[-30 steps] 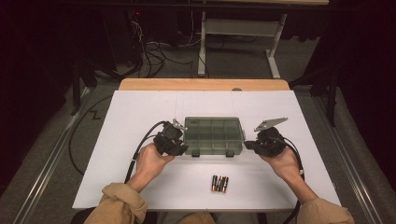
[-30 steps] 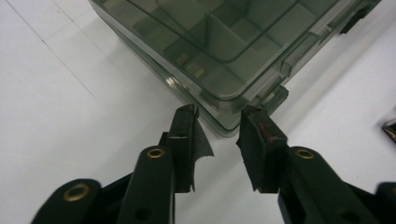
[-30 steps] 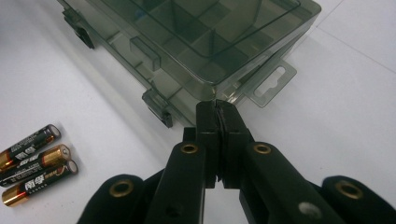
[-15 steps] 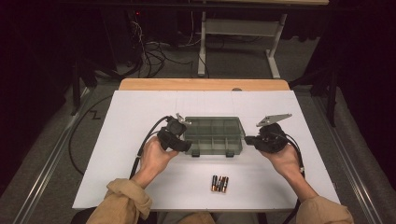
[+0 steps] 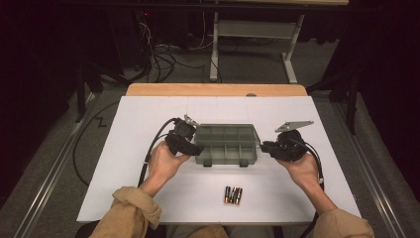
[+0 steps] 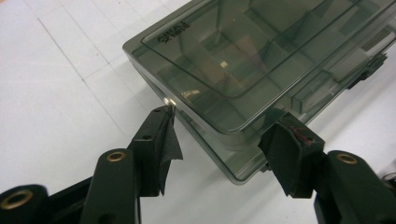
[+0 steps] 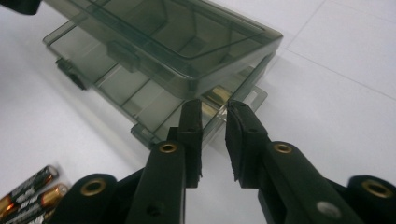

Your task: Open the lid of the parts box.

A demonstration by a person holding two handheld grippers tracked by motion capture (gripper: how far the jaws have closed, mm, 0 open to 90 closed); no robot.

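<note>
Grippers (image 5: 200,147) (image 5: 262,146) flanking box (image 5: 226,144) ends

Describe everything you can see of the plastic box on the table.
The plastic box is a smoky, see-through organiser with dividers forming compartments and two dark latches on its near side. Its lid stands slightly ajar above the base in the right gripper view. It lies flat on the white table cover. The left tongs straddle one corner, open; the right tongs sit at the opposite end, having just been opening, with nothing pinched.
</note>
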